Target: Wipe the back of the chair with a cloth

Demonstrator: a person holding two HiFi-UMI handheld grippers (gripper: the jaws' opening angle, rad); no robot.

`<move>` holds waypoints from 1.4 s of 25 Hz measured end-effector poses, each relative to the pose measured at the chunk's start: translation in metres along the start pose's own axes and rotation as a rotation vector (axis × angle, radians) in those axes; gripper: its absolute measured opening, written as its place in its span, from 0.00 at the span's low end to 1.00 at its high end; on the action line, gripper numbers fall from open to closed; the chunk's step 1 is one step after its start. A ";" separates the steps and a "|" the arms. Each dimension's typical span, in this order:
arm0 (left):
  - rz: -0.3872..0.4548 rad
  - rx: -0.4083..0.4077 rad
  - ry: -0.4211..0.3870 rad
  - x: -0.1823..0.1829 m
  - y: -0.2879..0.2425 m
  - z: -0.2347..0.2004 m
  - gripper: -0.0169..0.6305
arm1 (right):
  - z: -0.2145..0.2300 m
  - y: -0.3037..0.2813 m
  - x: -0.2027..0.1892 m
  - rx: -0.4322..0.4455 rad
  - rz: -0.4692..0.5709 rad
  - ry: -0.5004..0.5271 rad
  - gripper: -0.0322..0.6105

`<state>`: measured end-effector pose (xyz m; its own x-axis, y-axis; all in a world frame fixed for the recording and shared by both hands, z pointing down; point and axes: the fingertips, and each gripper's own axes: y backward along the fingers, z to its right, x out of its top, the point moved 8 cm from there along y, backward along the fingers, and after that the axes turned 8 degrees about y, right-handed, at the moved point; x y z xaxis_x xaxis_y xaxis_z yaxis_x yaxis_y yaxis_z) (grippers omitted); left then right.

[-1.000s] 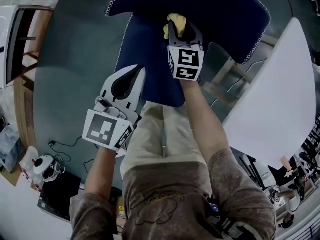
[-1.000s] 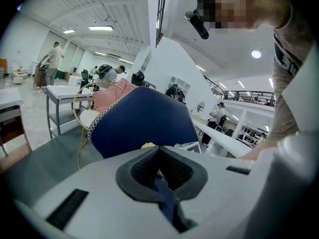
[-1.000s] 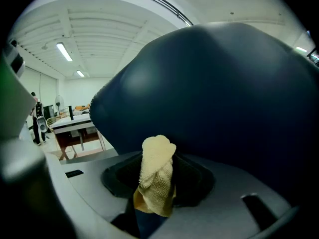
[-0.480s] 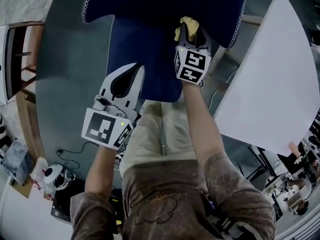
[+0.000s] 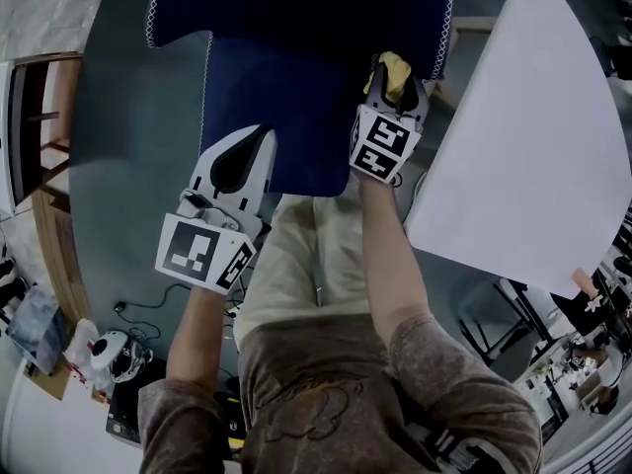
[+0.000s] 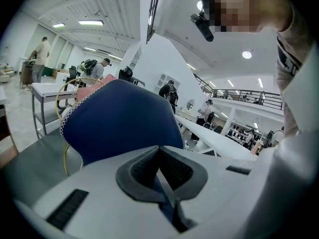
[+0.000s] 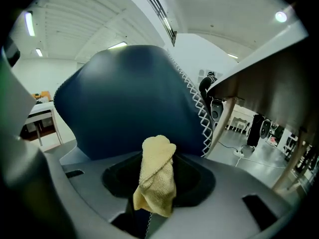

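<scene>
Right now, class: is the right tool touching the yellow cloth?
Touching. The right gripper view shows the yellow cloth pinched between the jaws of the right tool, its free end sticking out toward the navy chair back.

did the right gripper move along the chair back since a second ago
Yes. The right gripper, shut on the yellow cloth, slid rightward across the chair back, toward its stitched right edge.

1. The white table (image 5: 513,146) stands just beside the chair (image 5: 296,28) back's right edge, leaving a narrow gap.
2. The right gripper (image 5: 390,79), clamping a cloth (image 5: 396,65), works beside that gap.
3. Left of the chair there is wide room over the grey floor (image 5: 128,136).
</scene>
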<state>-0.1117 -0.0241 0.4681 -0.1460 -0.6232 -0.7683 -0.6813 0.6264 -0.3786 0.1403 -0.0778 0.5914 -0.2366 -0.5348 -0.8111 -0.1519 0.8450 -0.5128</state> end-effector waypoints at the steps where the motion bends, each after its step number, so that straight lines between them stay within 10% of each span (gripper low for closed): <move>1: -0.001 -0.001 0.000 -0.002 0.000 0.002 0.04 | -0.002 0.003 0.000 0.010 0.004 -0.007 0.31; 26: 0.137 0.171 0.005 0.064 0.076 0.067 0.04 | -0.014 0.172 0.136 0.677 0.336 0.034 0.32; 35: 0.192 0.184 -0.035 0.112 0.136 0.124 0.04 | 0.060 0.255 0.200 0.748 0.409 0.036 0.32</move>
<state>-0.1317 0.0498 0.2665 -0.2328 -0.4698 -0.8515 -0.5008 0.8084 -0.3091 0.1119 0.0306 0.2817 -0.1668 -0.1767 -0.9700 0.6227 0.7439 -0.2426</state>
